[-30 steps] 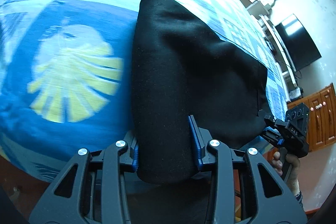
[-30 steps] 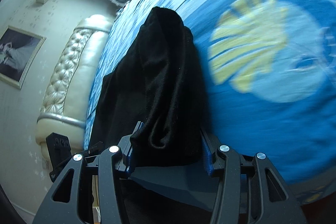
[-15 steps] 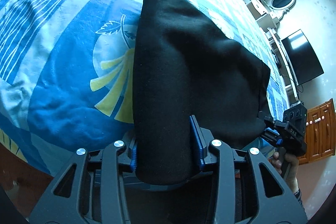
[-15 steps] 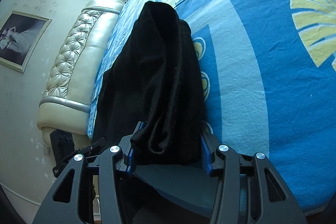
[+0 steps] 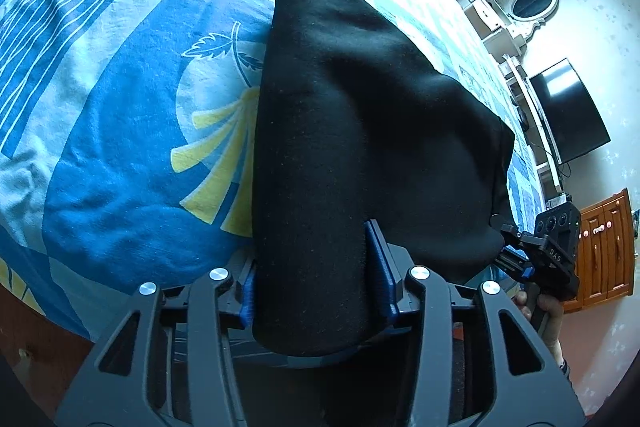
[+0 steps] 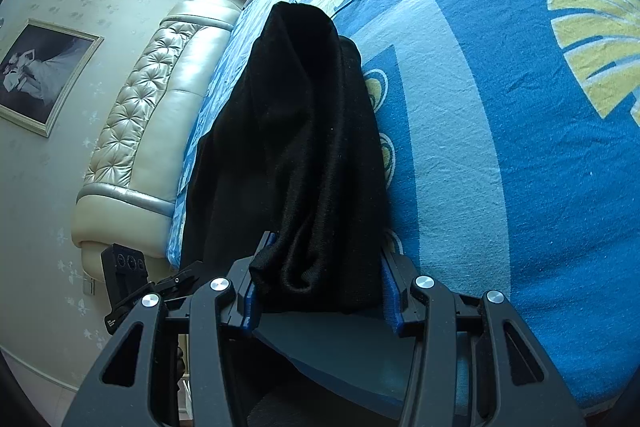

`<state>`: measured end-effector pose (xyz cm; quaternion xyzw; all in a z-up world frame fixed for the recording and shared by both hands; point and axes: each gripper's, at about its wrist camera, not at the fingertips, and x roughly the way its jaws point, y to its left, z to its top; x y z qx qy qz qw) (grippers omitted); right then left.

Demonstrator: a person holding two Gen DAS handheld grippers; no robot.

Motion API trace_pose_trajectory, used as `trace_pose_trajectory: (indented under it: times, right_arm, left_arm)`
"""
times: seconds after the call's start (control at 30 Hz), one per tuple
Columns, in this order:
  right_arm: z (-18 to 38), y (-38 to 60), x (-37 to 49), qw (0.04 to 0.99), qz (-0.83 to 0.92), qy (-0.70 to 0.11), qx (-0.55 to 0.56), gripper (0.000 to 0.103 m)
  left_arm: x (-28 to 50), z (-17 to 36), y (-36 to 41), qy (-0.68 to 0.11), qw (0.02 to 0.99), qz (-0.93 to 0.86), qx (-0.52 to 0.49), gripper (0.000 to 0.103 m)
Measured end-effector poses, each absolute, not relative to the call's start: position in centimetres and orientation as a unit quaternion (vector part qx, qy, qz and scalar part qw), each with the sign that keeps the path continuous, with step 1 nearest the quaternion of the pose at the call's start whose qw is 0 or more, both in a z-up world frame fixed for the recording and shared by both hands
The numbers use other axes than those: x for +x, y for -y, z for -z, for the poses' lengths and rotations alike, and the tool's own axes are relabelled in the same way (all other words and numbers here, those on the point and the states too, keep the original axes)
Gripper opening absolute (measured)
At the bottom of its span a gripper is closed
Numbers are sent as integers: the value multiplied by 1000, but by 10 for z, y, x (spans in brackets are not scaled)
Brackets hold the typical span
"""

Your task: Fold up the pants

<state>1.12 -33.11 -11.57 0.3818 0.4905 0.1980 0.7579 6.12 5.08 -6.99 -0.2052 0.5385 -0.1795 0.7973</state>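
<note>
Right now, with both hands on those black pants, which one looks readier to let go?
Probably left. The left gripper has its jaws opening around the black pants; the right gripper holds bunched fabric.

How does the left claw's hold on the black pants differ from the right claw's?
Left claw: a smooth, rounded fold of the pants between its jaws, which are opening; right claw: a bunched, creased edge, clamped. Beyond the left claw the cloth spreads wide; beyond the right it narrows. Both have pants between blue pads.
</note>
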Motion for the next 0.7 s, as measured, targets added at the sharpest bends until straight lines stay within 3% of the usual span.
trace_pose_trajectory:
  times: [0.17,0.43,0.7]
  right_arm:
    - [113,329,11,760,-198,-487,382,47]
    - [98,344,12,767,-200,-479,376,64]
    - [89,372,30,776,-195,-452,394,72]
  left_arm:
    - [61,71,-53,-533,802,181,-202,56]
    - [54,55,-52,-517,819,175,-176,81]
    - [65,39,-58,-495,835,185,-154,88]
